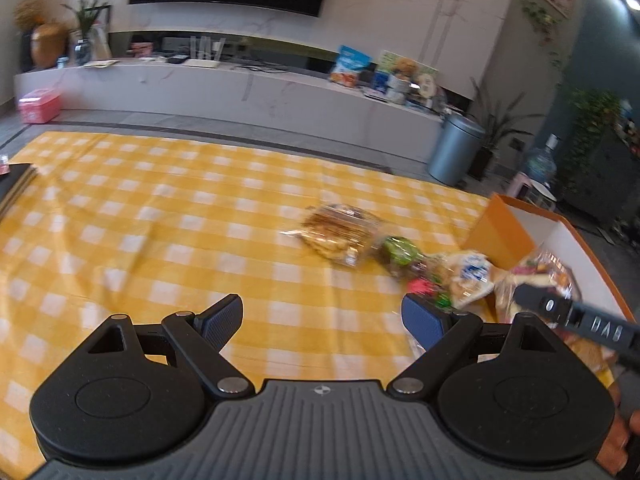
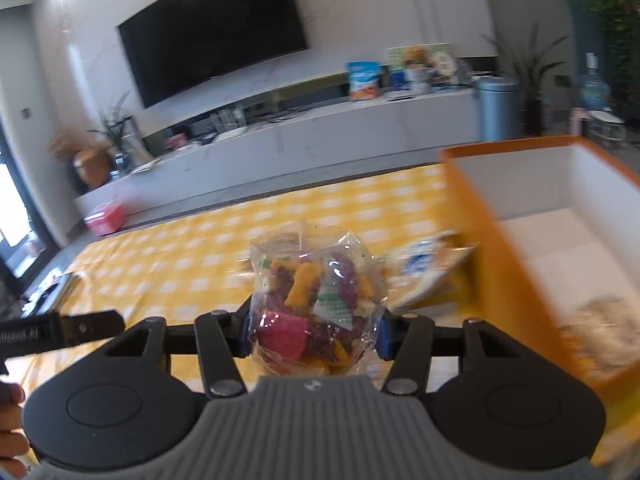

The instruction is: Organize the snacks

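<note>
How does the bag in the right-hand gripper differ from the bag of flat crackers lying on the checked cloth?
The candy bag holds mixed colourful pieces; the cracker bag holds flat brown ones. The candy bag is clamped upright in the right gripper; the cracker bag lies flat on the yellow checked tablecloth, untouched. Both are clear plastic.

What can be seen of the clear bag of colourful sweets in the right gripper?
The bag of sweets is a crinkly clear plastic pouch holding orange, pink, purple and white pieces, with a small green-printed label inside. It stands roughly upright, its gathered top pointing up. The right gripper clamps its lower half, one blue pad on each side. It is held over the yellow checked cloth, left of the orange box.
</note>
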